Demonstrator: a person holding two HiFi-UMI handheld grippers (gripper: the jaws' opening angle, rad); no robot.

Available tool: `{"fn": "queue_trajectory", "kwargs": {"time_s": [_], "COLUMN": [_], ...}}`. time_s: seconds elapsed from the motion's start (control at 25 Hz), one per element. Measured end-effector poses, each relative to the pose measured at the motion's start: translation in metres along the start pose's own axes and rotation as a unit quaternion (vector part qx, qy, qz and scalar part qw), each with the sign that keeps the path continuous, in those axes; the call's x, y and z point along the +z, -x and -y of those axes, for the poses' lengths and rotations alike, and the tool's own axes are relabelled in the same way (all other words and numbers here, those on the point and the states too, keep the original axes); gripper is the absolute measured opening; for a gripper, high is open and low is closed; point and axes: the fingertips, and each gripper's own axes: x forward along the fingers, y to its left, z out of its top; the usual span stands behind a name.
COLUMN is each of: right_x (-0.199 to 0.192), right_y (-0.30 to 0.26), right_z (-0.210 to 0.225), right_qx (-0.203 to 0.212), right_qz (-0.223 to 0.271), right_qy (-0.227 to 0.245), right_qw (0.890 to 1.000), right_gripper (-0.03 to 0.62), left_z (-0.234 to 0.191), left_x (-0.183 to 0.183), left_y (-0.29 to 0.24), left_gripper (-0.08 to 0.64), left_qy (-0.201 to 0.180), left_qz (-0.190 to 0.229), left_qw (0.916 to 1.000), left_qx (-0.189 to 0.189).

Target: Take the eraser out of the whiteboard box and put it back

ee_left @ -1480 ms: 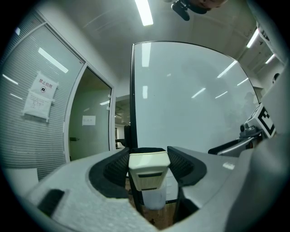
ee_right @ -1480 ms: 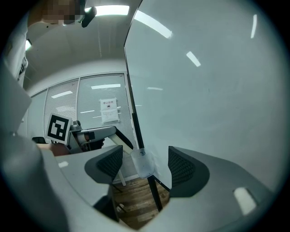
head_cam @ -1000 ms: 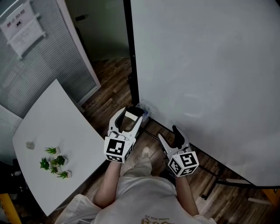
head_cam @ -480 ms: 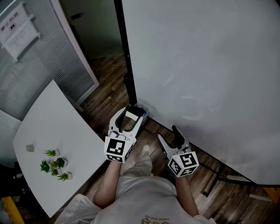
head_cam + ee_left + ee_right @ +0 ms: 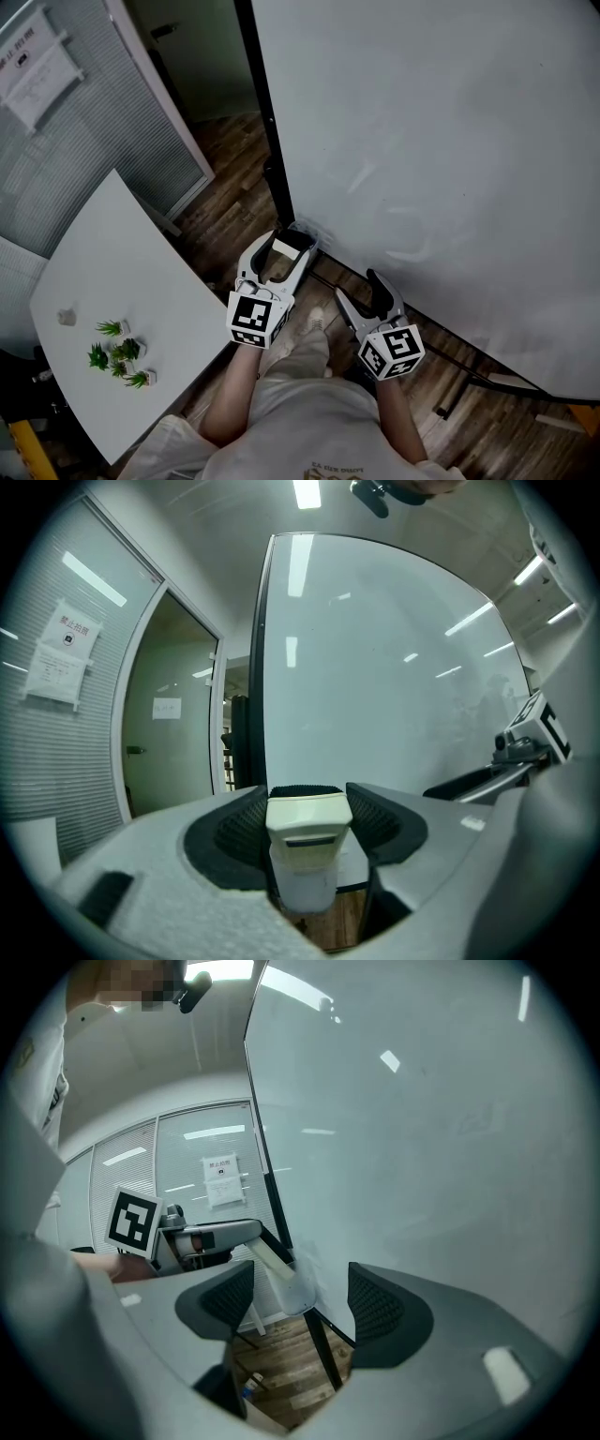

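Note:
My left gripper (image 5: 283,251) is shut on a cream eraser (image 5: 286,247), whose far end sits at the mouth of a clear plastic box (image 5: 306,231) at the whiteboard's (image 5: 450,141) lower left corner. In the left gripper view the eraser (image 5: 307,819) stands upright between the black pads, with the translucent box (image 5: 305,885) just below it. From the right gripper view the eraser (image 5: 268,1260) slants down into the box (image 5: 302,1291). My right gripper (image 5: 361,291) hangs open and empty to the right, close to the board.
The board's black post (image 5: 261,122) and its stand's legs rise from the wood floor (image 5: 234,187). A white table (image 5: 103,281) with small green plants (image 5: 117,352) is at the left. Behind it is a glass partition with blinds (image 5: 66,131).
My left gripper has sunk a little toward the box with the eraser in it. The right gripper has stayed where it was.

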Motion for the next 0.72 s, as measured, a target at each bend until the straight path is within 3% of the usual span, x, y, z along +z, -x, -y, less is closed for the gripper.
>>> {"fn": "queue_trajectory", "kwargs": {"time_s": [0.72], "right_x": [-0.009], "right_y": [-0.016], "right_z": [0.003], "right_qx": [0.024], "right_qz": [-0.011], "right_qy": [-0.008], "right_qw": [1.000], "right_gripper": [0.318], "left_z": [-0.006], "left_x": [-0.035], "left_y": [-0.026], "left_gripper": [0.259], "left_qy": [0.009], "left_qz": [-0.039], "left_qw": [0.9991], "left_qx": [-0.011]}}
